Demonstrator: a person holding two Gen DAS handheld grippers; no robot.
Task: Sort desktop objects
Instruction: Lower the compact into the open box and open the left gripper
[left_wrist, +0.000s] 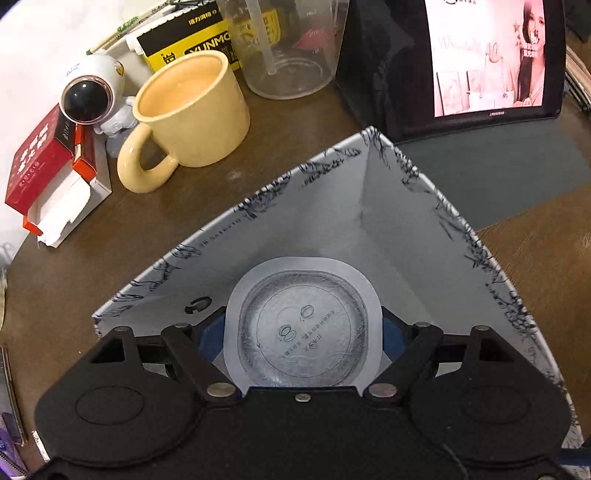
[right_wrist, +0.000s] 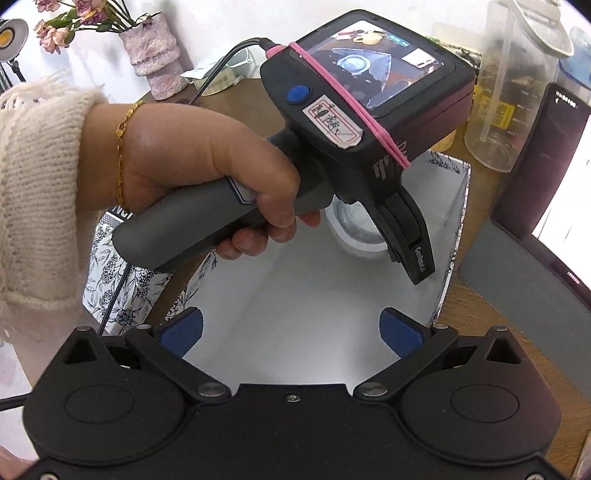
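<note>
Holding a sealed cup (left_wrist: 303, 328) in the left gripper (left_wrist: 303, 332), jaws clamped on its sides, foil lid facing my camera. It sits inside the box (left_wrist: 399, 221), low over the white floor; I cannot tell if it touches yet. The right wrist view confirms it: the cup (right_wrist: 356, 230) is down in the far end of the box (right_wrist: 454, 229), with the left gripper (right_wrist: 400, 236) around it and a hand (right_wrist: 207, 173) on the handle.

Right gripper (right_wrist: 291, 336) is spread wide and empty, hovering over the near end of the box, well apart from the cup.

My read on the step: placing, i.e. dropping this item into the box. Next move calls for easing the cup down until it rests flat, then opening the left jaws and backing straight out so the fingers don't drag the lid rim.

Probably next for sorting on the worktop (left_wrist: 184, 221): mug (left_wrist: 192, 110), astronaut figure (left_wrist: 92, 96), red cartons (left_wrist: 48, 177), beaker (left_wrist: 291, 55). The mug is nearest the box, so a likely next pick. The tablet (left_wrist: 491, 62) stands just behind the box; keep clear on retreat.
</note>
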